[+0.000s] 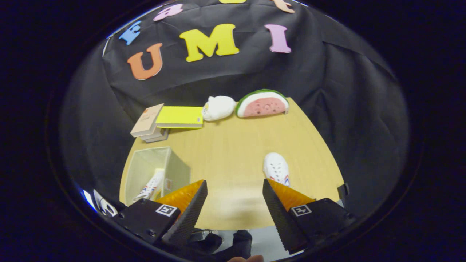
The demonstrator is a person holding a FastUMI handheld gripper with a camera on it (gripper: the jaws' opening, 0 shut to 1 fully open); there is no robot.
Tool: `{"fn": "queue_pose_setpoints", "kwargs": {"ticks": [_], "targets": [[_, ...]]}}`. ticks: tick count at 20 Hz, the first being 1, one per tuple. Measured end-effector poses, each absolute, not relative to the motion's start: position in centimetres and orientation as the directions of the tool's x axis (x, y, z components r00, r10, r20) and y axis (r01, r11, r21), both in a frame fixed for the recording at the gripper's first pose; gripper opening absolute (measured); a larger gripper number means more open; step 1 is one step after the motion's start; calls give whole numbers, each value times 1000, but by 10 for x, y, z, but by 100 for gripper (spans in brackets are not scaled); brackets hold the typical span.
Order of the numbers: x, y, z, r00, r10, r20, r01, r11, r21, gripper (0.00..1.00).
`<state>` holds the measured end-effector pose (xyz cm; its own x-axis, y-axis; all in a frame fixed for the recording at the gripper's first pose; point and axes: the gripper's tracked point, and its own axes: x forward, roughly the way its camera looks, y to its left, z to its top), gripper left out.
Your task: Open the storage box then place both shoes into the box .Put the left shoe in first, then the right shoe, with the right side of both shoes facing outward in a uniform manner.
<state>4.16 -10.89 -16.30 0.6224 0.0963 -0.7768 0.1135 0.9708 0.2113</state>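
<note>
The gripper point(235, 191) hangs over the table point(233, 145) with fingers spread wide and empty, one shoe point(151, 186) inside the open box point(154, 171), the other shoe point(276, 169) just beyond the right finger

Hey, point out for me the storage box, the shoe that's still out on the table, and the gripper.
storage box point(145, 163): gripper view, its translucent back wall.
shoe on the table point(276, 168): gripper view, its white upper, just ahead of one finger.
gripper point(235, 198): gripper view, midway between its fingertips; fingers spread apart, holding nothing.

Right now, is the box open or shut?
Open: the box has no lid on, and one shoe lies inside. The fingers are spread, empty.
</note>
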Motion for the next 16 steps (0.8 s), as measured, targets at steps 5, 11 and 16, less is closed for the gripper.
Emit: {"fn": "queue_pose_setpoints", "kwargs": {"ticks": [5, 11, 16], "targets": [[53, -182, -245, 500, 65, -864, 151, 975, 160, 98], [86, -208, -339, 362, 141, -921, 124, 973, 197, 98], [107, -207, -372, 297, 199, -934, 115, 963, 242, 98]]}}
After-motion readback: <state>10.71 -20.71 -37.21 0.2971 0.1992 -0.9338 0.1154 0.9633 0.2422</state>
